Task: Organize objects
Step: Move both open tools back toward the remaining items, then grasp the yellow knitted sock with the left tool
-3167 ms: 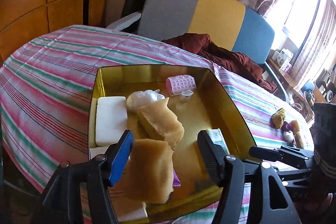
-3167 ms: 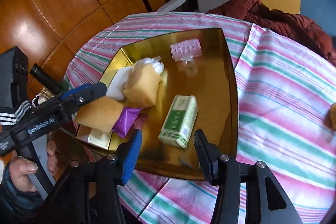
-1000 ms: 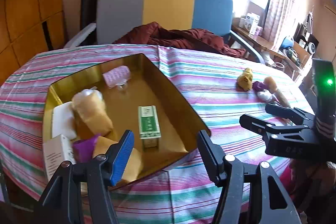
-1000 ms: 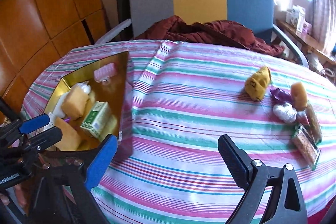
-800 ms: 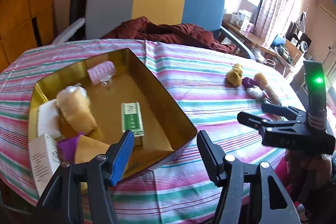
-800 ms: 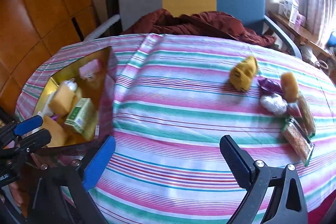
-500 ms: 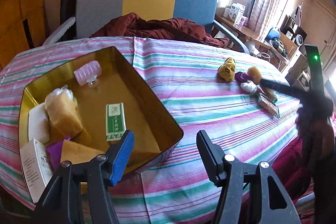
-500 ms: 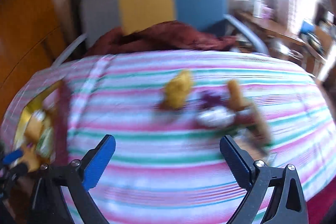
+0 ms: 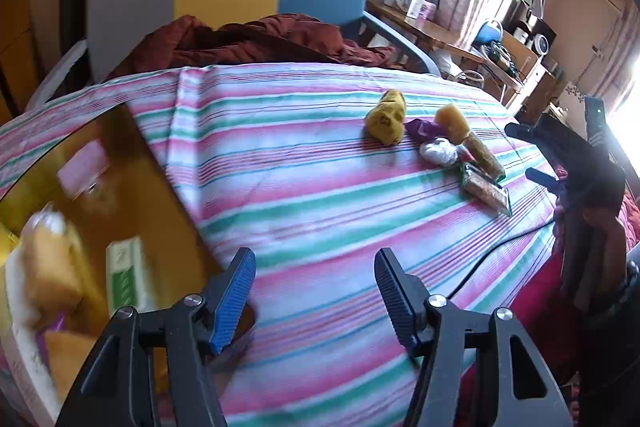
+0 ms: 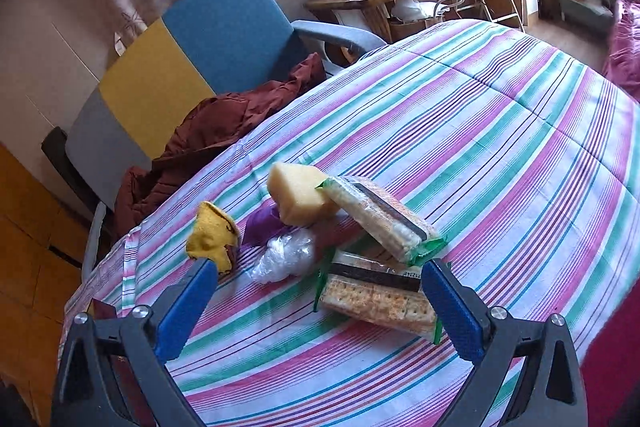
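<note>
Right gripper (image 10: 318, 297): jaws have just been opening, now wide apart, nothing clamped; hovering over the cracker packets (image 10: 378, 297).
Left gripper (image 9: 314, 287): jaws apart, empty, beside the gold tray (image 9: 160, 195) (blurred).
Yellow sponge (image 10: 298, 197): touching the upper cracker packet.
Yellow sock (image 10: 212, 233): near the cracker packets, on the striped tablecloth (image 10: 500, 155).

Cloth (image 10: 500, 147) open right of cracker packs (image 10: 380, 219).
</note>
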The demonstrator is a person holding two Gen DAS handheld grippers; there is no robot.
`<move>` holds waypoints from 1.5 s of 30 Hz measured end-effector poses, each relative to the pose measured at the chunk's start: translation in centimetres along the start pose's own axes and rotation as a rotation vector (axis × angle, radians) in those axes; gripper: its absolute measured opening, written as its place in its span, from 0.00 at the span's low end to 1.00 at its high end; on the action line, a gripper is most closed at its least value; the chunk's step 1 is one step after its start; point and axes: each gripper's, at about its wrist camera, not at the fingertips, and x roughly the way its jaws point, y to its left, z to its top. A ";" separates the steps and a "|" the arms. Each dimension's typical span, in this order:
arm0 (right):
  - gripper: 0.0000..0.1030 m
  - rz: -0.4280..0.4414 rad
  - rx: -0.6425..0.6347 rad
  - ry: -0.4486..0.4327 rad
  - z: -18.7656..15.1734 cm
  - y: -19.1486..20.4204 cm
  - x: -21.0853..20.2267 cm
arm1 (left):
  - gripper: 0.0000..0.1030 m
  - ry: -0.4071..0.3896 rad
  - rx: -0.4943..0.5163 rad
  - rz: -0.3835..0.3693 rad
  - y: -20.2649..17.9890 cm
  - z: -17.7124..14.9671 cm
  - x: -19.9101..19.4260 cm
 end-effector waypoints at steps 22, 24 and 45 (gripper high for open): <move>1.00 0.072 0.020 0.052 -0.6 -0.1 0.7 | 0.60 0.018 0.203 -0.063 -9.8 12.4 13.9; 1.00 0.073 0.021 0.054 -0.6 -0.1 0.8 | 0.60 0.014 0.226 -0.042 -10.6 13.1 15.5; 1.00 0.068 0.042 0.078 -0.4 -0.5 1.6 | 0.41 0.084 0.092 -0.089 -7.3 12.8 21.5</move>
